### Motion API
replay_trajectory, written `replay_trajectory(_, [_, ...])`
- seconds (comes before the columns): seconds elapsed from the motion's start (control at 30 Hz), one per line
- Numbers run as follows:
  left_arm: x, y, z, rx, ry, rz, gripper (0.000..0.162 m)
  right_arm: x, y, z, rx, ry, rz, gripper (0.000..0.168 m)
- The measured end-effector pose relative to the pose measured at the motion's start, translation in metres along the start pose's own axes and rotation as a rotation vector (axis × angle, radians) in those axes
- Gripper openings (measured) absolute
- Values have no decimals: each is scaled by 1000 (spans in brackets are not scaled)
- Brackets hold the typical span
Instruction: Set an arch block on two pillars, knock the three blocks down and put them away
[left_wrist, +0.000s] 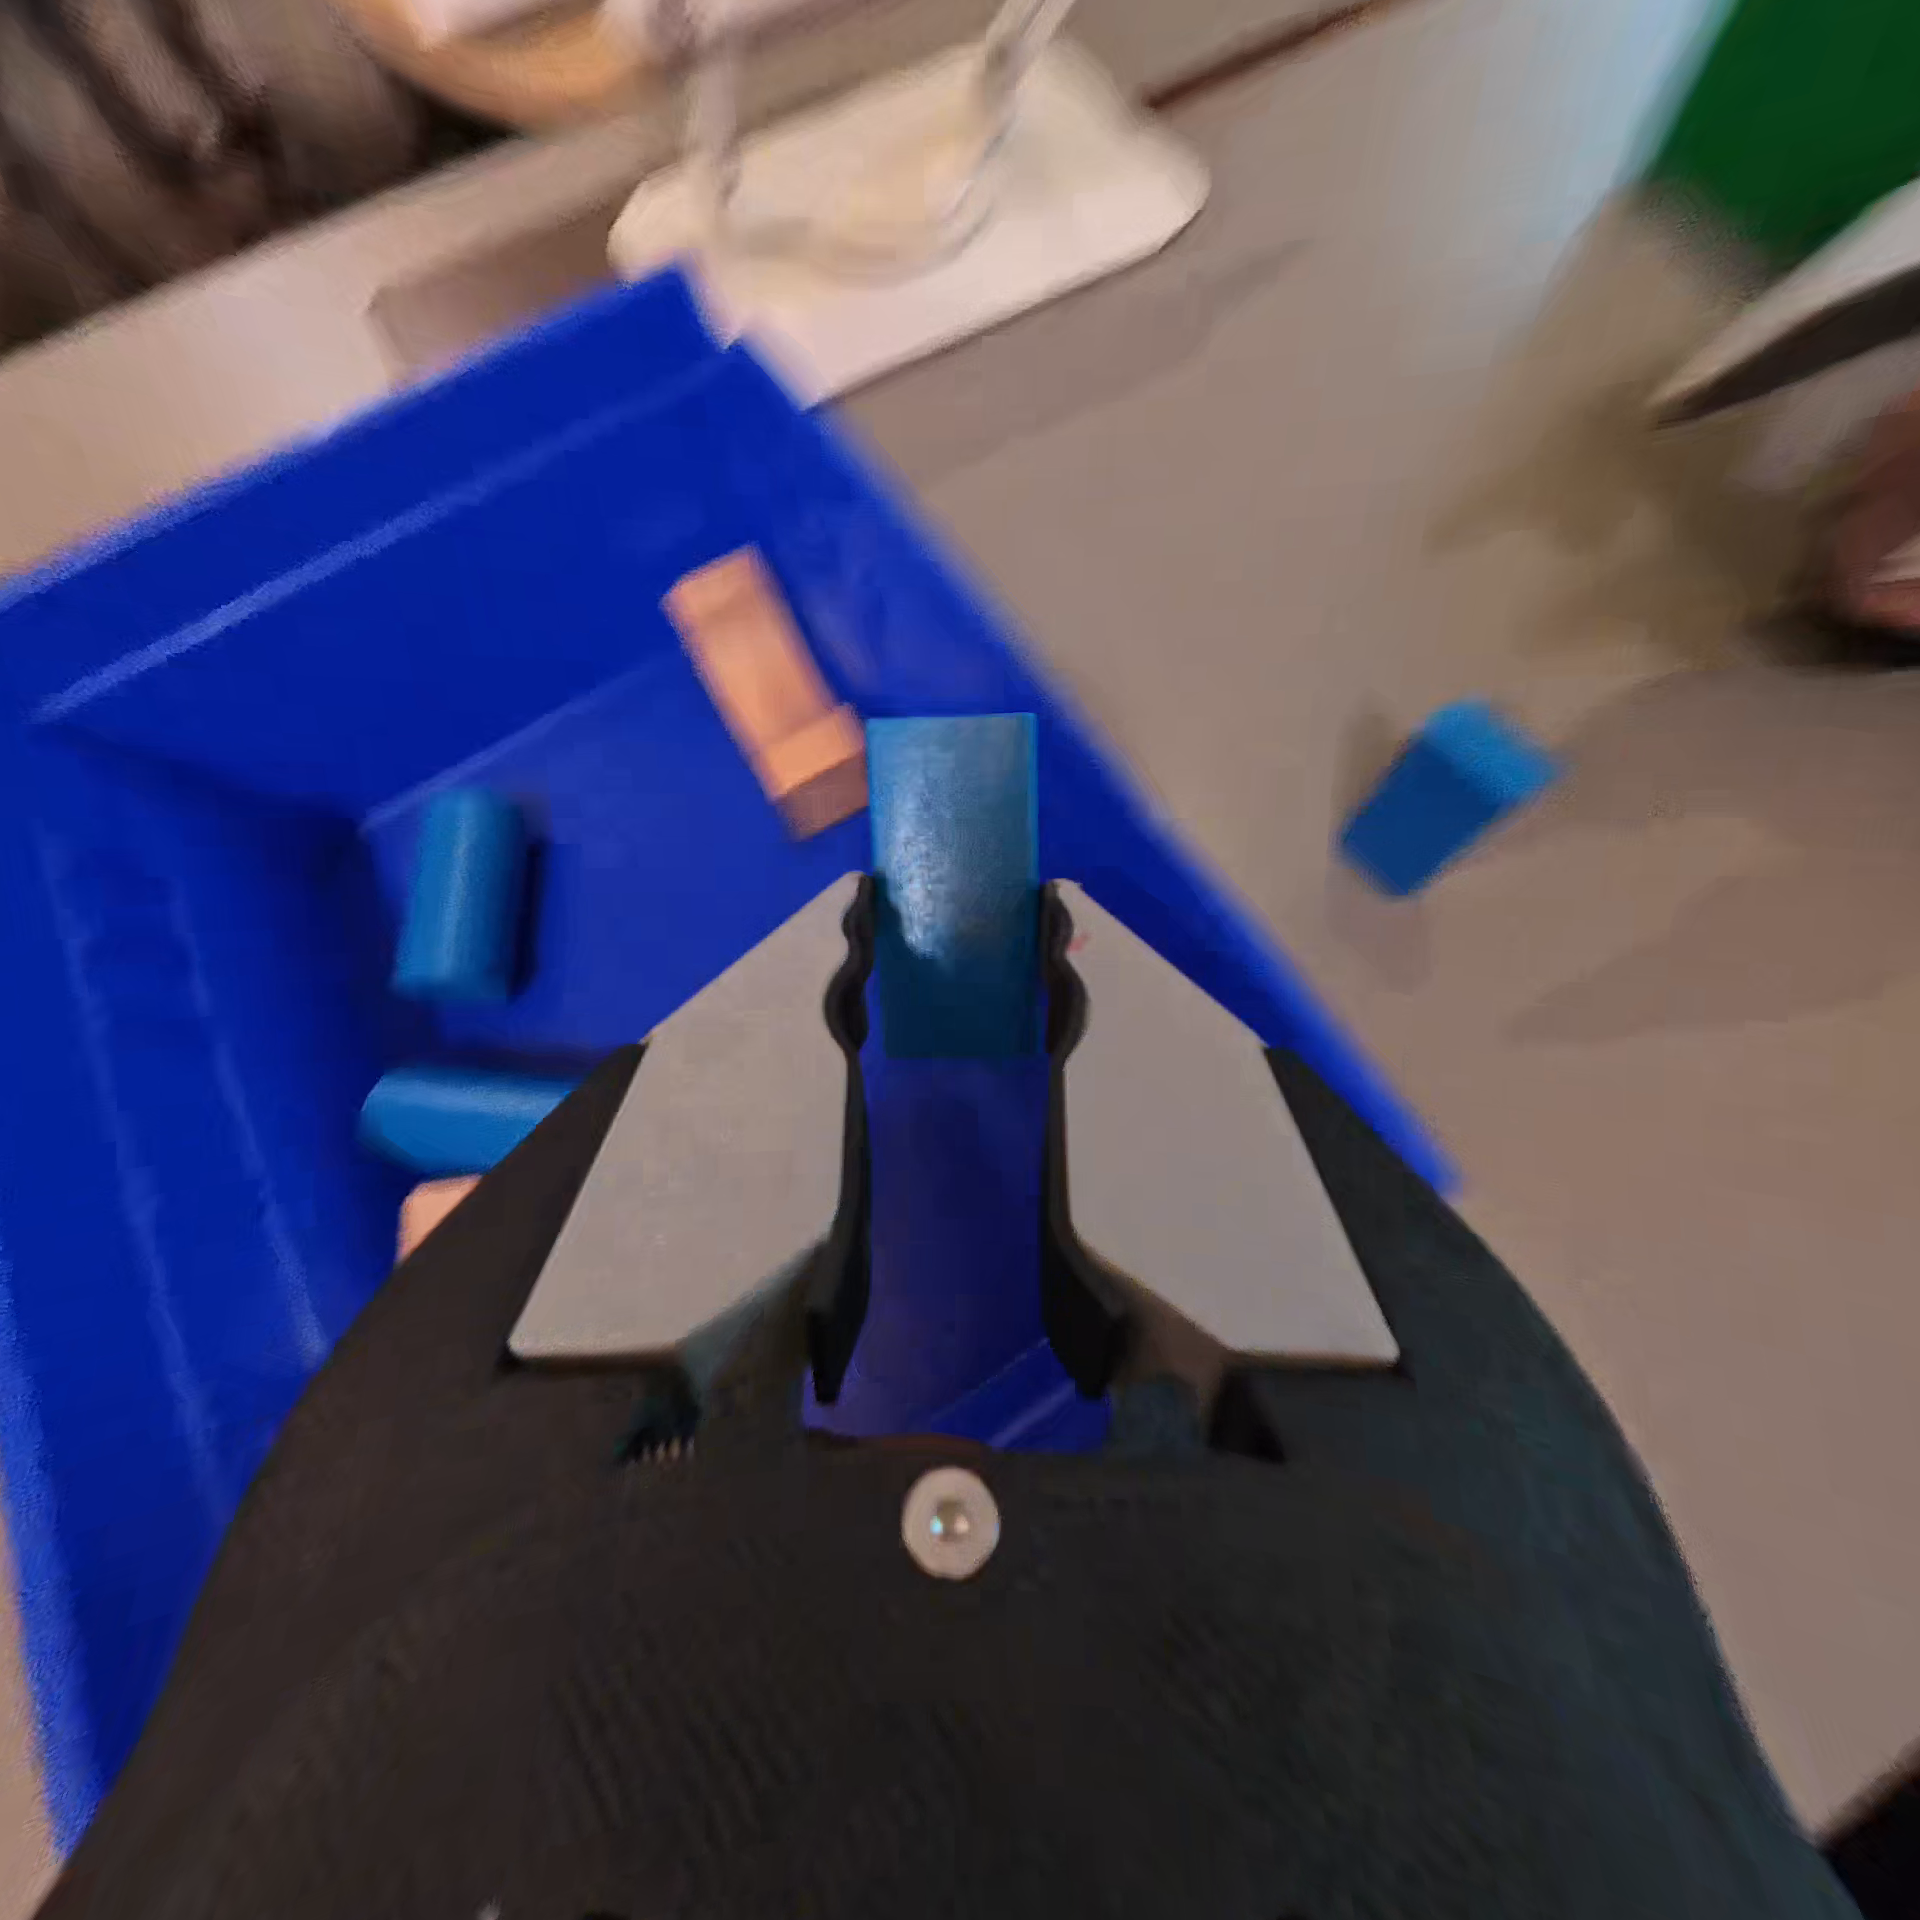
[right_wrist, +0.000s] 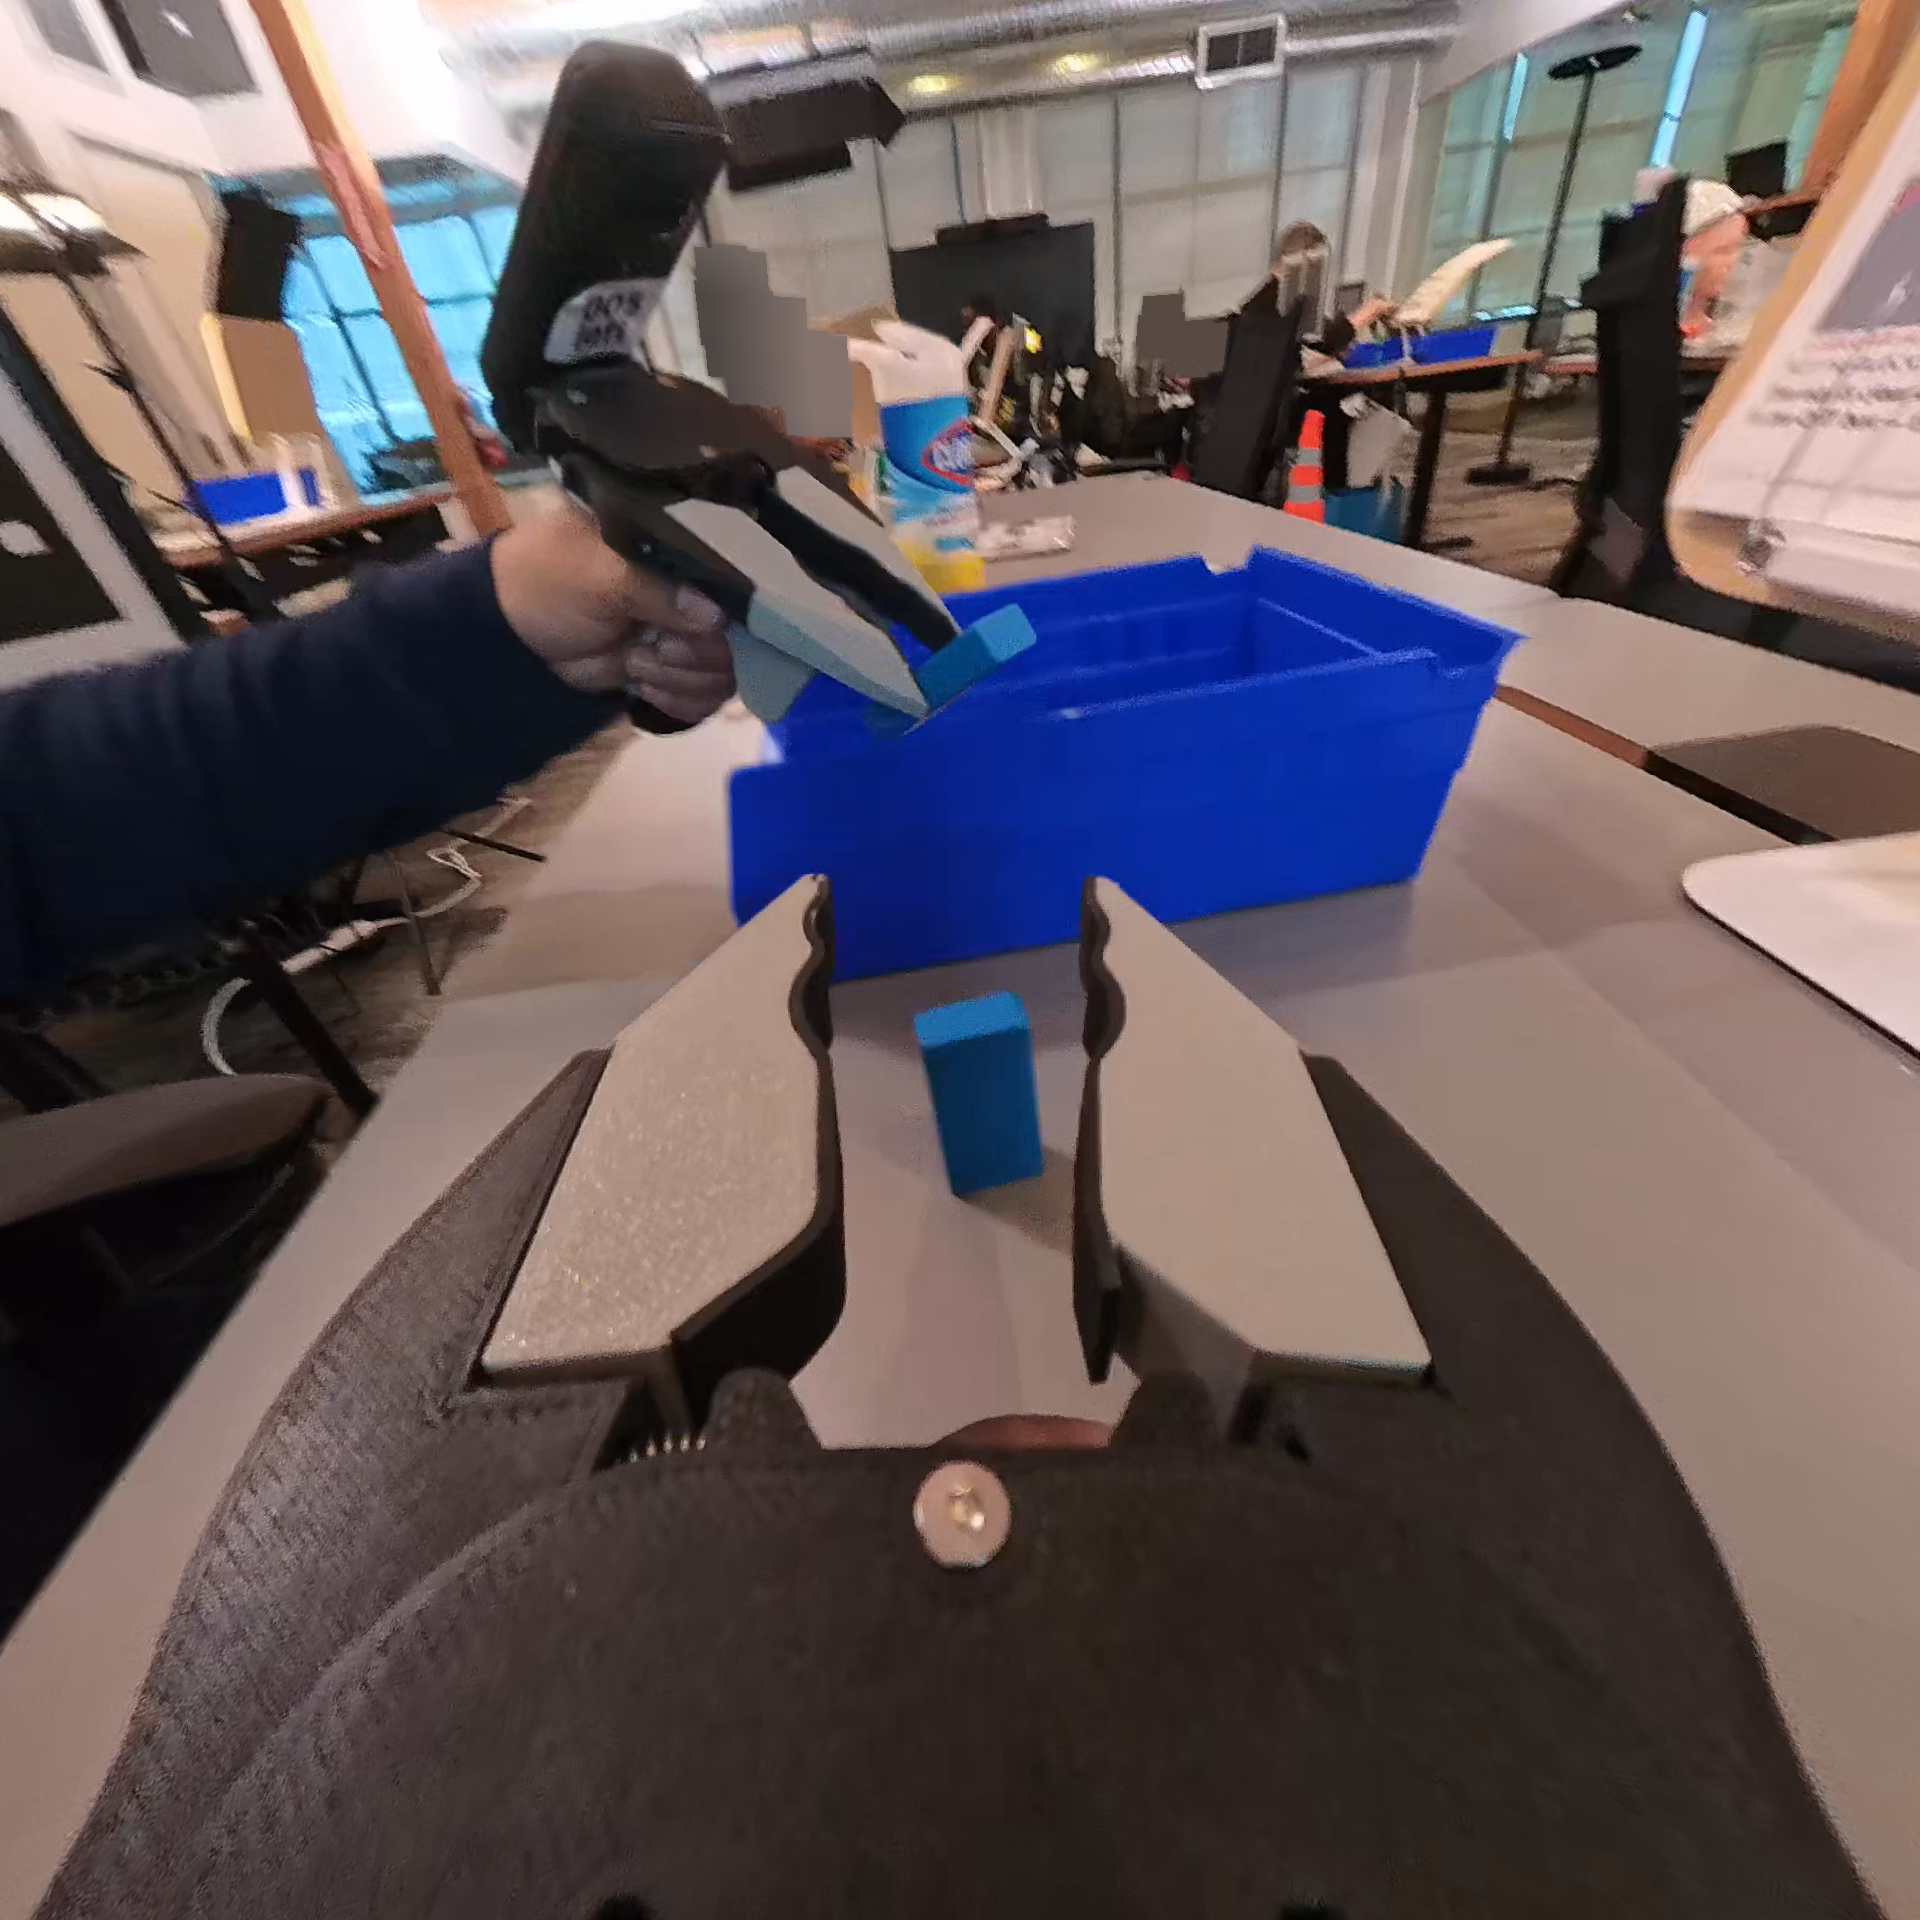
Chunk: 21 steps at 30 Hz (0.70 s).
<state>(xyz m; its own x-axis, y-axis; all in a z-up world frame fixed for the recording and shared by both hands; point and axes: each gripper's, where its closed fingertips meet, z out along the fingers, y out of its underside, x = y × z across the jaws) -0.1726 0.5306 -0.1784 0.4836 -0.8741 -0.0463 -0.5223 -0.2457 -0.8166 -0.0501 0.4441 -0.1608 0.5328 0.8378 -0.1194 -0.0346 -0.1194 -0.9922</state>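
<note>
Left gripper (left_wrist: 954, 883) clamped on blue block (left_wrist: 954, 831), over blue bin's (right_wrist: 1091, 831) near corner | release low, clear of rim | right gripper (right_wrist: 956, 956) spread apart, second blue block (right_wrist: 982, 1091) lying on tabletop (right_wrist: 1558, 1091) before bin: straddle squarely, then close.

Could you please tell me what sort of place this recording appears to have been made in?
Most likely a shared open-plan office or lab workspace: rows of desks with monitors, a large grey worktable bearing a blue storage bin, tall windows and an orange traffic cone farther back.
</note>
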Motion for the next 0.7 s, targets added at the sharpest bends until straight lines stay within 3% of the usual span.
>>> replay_trajectory(0.1, [66,-32,-28,180,277,83,30,-24,-21,-2,69,-105,17,44])
replay_trajectory(0.23, [127,-48,-46,272,493,125,29,-59,-44,-4,149,-236,11,46])
replay_trajectory(0.5, [167,-53,-29,311,600,91,29,-78,-51,-2,174,-301,17,45])
replay_trajectory(0.6, [176,-52,-23,311,617,99,29,-74,-48,-2,157,-284,13,31])
replay_trajectory(0.7, [180,-54,-19,325,617,105,29,-73,-46,-3,152,-296,24,32])
